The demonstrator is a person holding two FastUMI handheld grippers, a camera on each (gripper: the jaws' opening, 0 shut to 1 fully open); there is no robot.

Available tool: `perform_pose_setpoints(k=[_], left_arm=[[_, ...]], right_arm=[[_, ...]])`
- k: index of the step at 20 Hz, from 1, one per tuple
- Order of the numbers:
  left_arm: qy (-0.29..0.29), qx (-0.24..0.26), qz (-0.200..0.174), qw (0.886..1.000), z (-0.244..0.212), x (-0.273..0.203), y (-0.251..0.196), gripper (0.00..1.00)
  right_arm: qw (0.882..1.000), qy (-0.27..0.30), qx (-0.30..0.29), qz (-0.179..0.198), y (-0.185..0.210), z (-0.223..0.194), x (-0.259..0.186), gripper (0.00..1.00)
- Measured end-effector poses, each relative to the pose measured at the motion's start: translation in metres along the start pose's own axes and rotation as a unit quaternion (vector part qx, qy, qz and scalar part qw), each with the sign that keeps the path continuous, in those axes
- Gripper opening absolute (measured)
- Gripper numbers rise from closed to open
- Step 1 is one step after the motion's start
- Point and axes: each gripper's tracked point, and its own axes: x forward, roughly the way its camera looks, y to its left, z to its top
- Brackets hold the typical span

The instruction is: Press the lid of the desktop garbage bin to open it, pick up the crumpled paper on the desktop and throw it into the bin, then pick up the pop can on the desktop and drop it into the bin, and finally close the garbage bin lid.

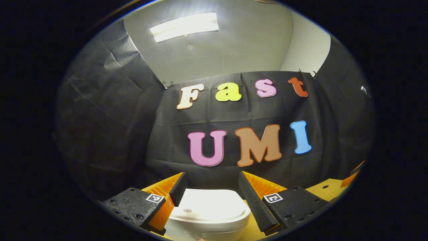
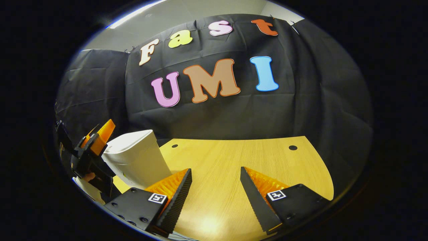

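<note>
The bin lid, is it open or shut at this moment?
Shut. The lid lies flat on the white bin with no gap at its rim. The left tongs stand open above it.

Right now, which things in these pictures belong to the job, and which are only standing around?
For the job:
- bin, lid down
- left gripper, open above the lid
- right gripper, open over the table

Only around:
- table
- ceiling light

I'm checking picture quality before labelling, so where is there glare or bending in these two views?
Left gripper view: the ceiling light blows out white, and the bin lid looks overbright. Right gripper view: a soft glare patch sits on the table near the bottom, and the table's far edge curves from the fisheye lens.
</note>
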Motion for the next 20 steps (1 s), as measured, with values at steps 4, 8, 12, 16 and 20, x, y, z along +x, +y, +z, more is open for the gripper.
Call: perform_pose_setpoints(k=[4, 8, 12, 16, 20], left_arm=[[0.038, -0.057, -0.059, 0.996, -0.007, -0.014, -0.06, 0.92], [0.084, -0.062, -0.106, 0.989, -0.027, -0.033, -0.102, 0.92], [0.12, -0.082, -0.13, 0.981, -0.039, -0.05, -0.122, 0.93], [0.14, -0.11, -0.13, 0.975, -0.045, -0.054, -0.127, 0.93], [0.144, -0.116, -0.126, 0.975, -0.049, -0.054, -0.125, 0.92]], right_arm=[[1.0, -0.02, -0.009, -0.016, -0.004, 0.008, -0.007, 0.93], [0.998, -0.035, -0.007, -0.043, -0.015, 0.012, -0.016, 0.92], [0.997, -0.048, 0.003, -0.064, -0.028, 0.015, -0.024, 0.93], [0.995, -0.056, 0.008, -0.077, -0.034, 0.018, -0.028, 0.93], [0.995, -0.055, 0.005, -0.082, -0.036, 0.018, -0.029, 0.93]])
